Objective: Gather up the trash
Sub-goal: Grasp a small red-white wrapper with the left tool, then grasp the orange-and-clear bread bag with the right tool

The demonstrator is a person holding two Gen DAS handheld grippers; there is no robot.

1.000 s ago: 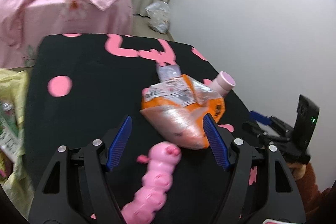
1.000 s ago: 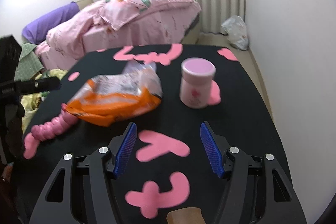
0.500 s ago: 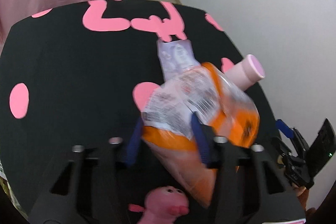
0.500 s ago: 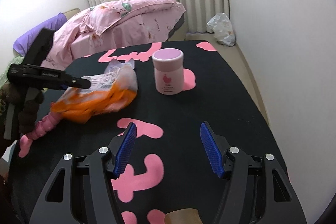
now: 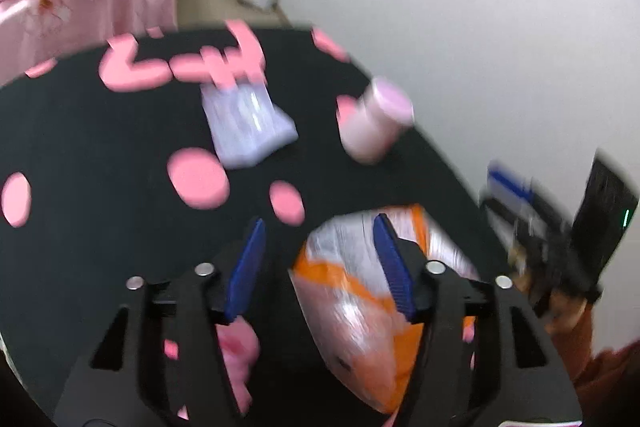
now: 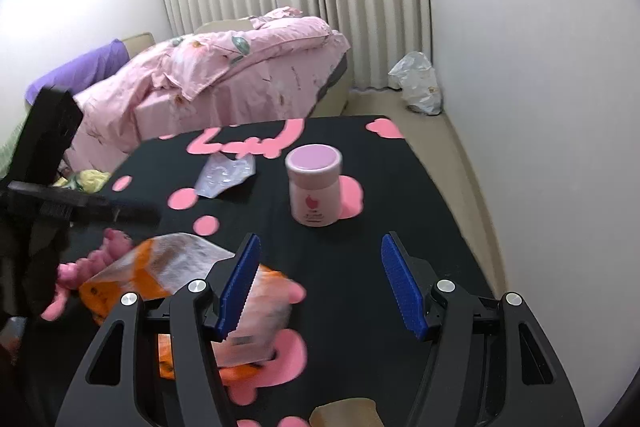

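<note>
Left wrist view is blurry, but the left gripper [image 5: 320,267] has its two blue ribbed fingers [image 5: 246,267] spread wide with nothing pinched between them. The crinkly orange and clear plastic snack bag [image 5: 360,311] lies on the black counter with pink shapes [image 5: 100,131], under and around the finger on the picture's right side; I cannot tell if that finger touches it. The bag is long and puffy, with its long side running from the near edge of the picture out toward the far side of the counter, and its printed clear end points away from the camera. A soft bumpy pink toy [image 5: 236,351] sits beside the bag, down below the other finger. Farther off lies a flat, shiny pale purple plastic wrapper [image 5: 248,123], and near it stands a round pink jar with a smooth lid [image 5: 374,125]. In the right wrist view, the right gripper [image 6: 320,287] is also wide open and holds nothing. Here the snack bag [image 6: 168,267] lies low on the left, partly behind the left blue finger [image 6: 238,287], with its long side running left to right. The pink toy [image 6: 100,259] pokes out behind it. The jar [image 6: 315,185] stands upright in the middle of the counter [image 6: 400,227], well apart from the bag, and the purple wrapper [image 6: 224,175] lies flat to its left. A pink blanket covers the bed [image 6: 224,67] behind the counter.
</note>
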